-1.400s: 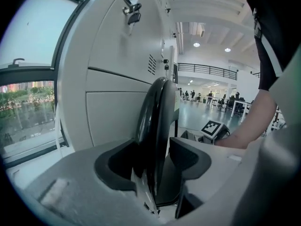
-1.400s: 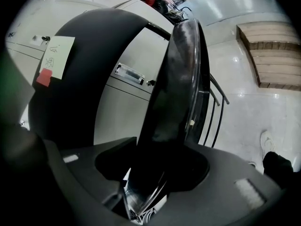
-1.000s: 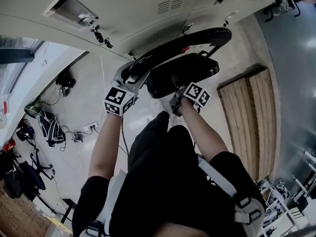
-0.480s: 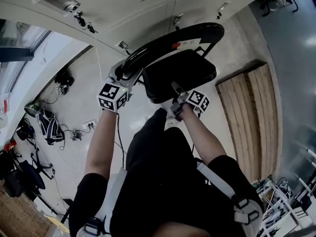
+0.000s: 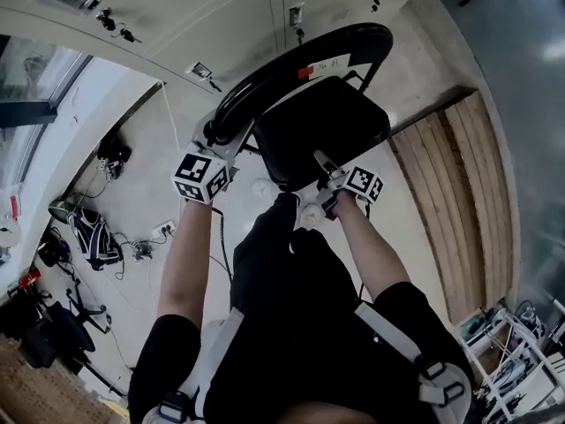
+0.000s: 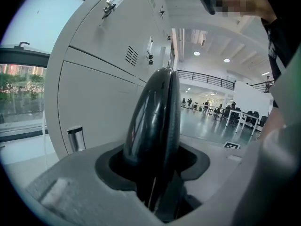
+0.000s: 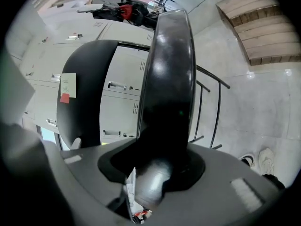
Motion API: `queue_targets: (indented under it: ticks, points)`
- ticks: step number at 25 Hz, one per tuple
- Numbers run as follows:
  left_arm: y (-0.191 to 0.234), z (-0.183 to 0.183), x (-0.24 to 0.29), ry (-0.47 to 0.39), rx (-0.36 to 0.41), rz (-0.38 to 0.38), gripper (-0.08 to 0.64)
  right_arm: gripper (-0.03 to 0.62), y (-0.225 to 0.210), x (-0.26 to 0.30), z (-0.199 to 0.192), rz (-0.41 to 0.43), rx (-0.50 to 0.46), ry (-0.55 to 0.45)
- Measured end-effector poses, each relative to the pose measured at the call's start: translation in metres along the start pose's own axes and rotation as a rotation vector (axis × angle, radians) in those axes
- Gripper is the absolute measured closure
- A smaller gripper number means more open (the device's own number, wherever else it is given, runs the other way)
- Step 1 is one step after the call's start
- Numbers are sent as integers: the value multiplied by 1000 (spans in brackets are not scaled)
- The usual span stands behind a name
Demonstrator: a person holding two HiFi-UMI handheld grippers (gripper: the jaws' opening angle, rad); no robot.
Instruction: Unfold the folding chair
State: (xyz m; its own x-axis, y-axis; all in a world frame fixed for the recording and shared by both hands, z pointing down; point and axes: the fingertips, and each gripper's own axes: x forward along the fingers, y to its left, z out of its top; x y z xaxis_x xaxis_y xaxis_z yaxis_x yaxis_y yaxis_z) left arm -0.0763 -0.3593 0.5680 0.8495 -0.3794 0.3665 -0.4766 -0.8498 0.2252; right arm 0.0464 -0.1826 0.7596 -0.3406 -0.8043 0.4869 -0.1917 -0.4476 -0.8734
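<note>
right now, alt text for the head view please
From above, a person holds a black folding chair with two grippers: the left gripper, its fingers just closed further, clamps the curved backrest; the right gripper grips the seat edge. White lockers behind, wooden boards at right.

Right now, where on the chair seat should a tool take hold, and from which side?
The front edge of the seat, approached head-on from in front, one jaw on each face. The pad is flat and thin, and that edge is free. The right tool has it between its jaws, which have just been closing.
</note>
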Motion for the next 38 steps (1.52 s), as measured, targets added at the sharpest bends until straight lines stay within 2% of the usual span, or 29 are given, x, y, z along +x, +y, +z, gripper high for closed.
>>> queue_targets:
  ticks: [2, 4, 8, 12, 19, 25, 29, 34, 38]
  points:
    - [-7, -5, -1, -2, -9, -18, 354, 436, -11, -5, 0, -5, 2, -12]
    - [-18, -11, -1, 6, -15, -73, 354, 431, -24, -9, -1, -14, 17, -29]
    - [-51, -22, -4, 14, 20, -181, 348, 425, -46, -27, -4, -33, 35, -74]
    - [-64, -30, -6, 26, -1, -203, 382, 420, -61, -34, -3, -22, 26, -127]
    - [-101, -50, -16, 68, 51, -294, 393, 422, -88, -54, -14, 18, 54, -164]
    - [-97, -51, -11, 38, 25, -286, 393, 417, -110, -63, -16, 60, 51, -160]
    - [-94, -53, -6, 13, 31, -282, 420, 405, -131, -70, -21, 49, 76, -167]
    - [-101, -59, -3, 5, 50, -308, 445, 400, -157, -75, -22, 80, 70, -169]
    - [-99, -57, -2, 3, 43, -303, 449, 402, -165, -76, -24, 57, 45, -170]
